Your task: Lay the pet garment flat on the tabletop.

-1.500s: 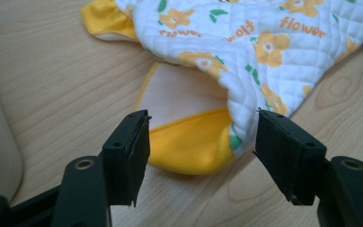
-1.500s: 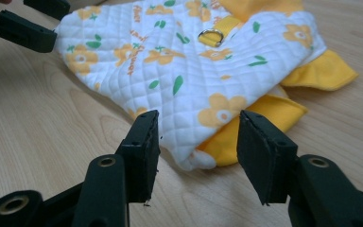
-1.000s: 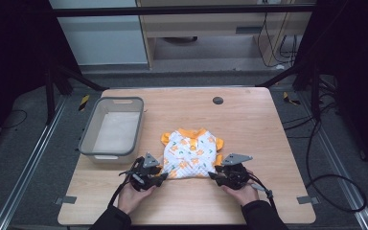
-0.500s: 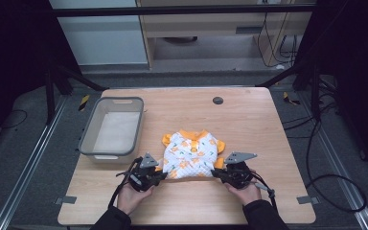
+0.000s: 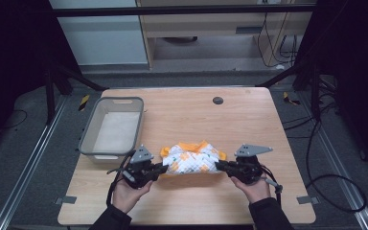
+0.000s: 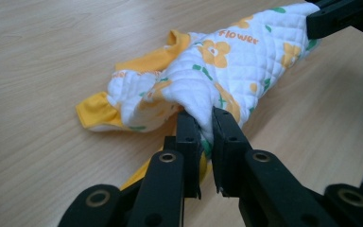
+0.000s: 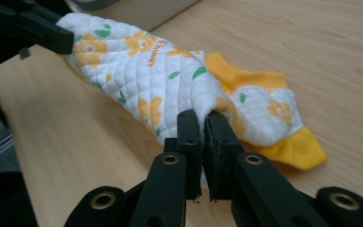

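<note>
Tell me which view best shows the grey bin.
The high view: the bin sits whole at the table's left, beside the garment. The right gripper view catches just a sliver of its rim at the top edge; the left gripper view gives nothing clearly identifiable as it.

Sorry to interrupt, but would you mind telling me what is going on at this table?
A person holds a gripper in each hand, and both the left gripper and the right gripper are shut on opposite ends of a small flowered garment. The near edge is lifted off the table, apparently mid-fold. A grey bin sits alongside.
</note>
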The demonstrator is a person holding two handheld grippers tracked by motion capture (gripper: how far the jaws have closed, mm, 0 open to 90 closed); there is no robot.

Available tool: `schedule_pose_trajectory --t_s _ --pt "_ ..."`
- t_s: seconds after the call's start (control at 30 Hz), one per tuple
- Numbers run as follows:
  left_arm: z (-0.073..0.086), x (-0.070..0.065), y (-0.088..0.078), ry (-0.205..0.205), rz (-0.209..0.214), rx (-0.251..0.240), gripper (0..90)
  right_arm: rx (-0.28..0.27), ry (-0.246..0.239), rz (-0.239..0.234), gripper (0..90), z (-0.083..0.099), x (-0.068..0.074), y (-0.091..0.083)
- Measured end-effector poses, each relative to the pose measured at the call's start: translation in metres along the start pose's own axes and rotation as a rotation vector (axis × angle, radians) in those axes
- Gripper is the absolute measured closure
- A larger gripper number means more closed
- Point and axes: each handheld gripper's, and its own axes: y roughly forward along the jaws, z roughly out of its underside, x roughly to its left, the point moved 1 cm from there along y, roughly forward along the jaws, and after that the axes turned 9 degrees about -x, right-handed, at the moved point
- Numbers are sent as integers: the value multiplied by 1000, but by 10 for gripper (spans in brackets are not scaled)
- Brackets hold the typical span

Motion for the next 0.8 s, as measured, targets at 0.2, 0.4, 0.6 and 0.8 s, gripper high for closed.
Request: schedule_pose_trajectory --t_s 0.2,0.4,0.6,0.8 --pt "-12 26 39 -80 -103 49 810 25 79 97 840 -8 -32 39" --pt "4 47 72 -102 -188 89 724 28 77 201 787 8 -50 73" --pt "4 45 59 -78 -199 18 469 2 44 210 706 6 -49 67" --pt "16 41 23 -25 -198 -1 384 -60 8 176 600 -1 -41 29"
